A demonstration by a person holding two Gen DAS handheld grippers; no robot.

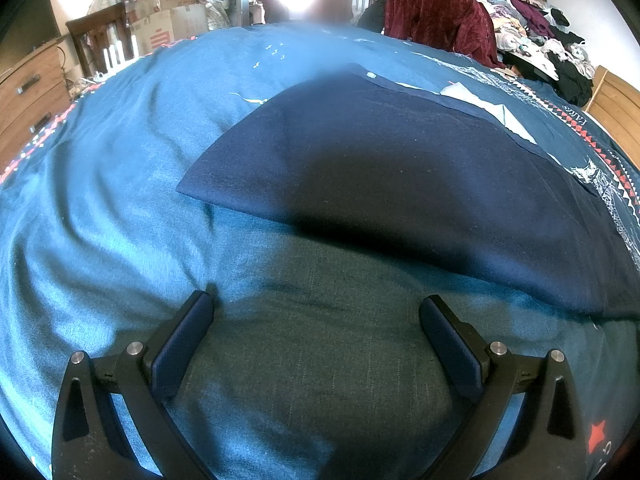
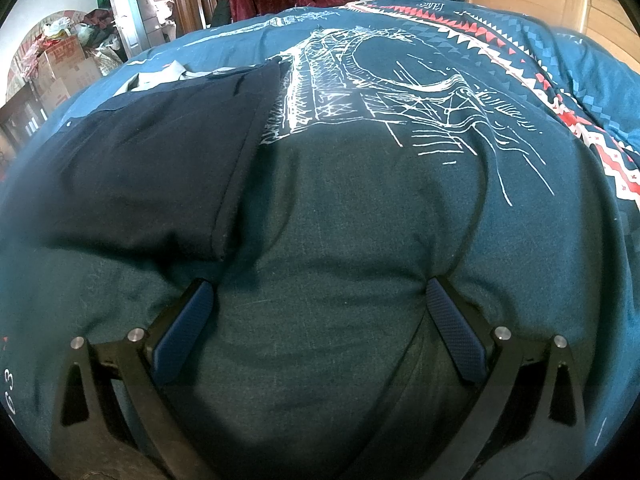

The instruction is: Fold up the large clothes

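**Inspector A:** Risk assessment is requested. The left gripper [image 1: 316, 306] is seen spread wide with nothing held, low over the bedspread [image 1: 100, 208] at the bottom of the frame. The navy garment [image 1: 400, 176] is laid flat at centre and right, its near edge just ahead of the fingertips.

**Inspector B:** The right gripper [image 2: 318, 294] is likewise fully parted and empty; its pads appear pressed into the bedspread [image 2: 340, 208]. The navy garment [image 2: 152, 176] is found at centre left, its hemmed corner just beside the left pad.

**Inspector A:** A likely fault is noted: bedspread cloth could be pinched together with the hem, since both are soft and dark. Only one layer might be caught, leaving the fold skewed.

**Inspector B:** Differences between views are recorded. The white line drawing [image 2: 380, 80] is shown in full only in the right view. The garment's left corner and the cardboard boxes [image 1: 168, 12] at upper left are shown clearly only in the left view.
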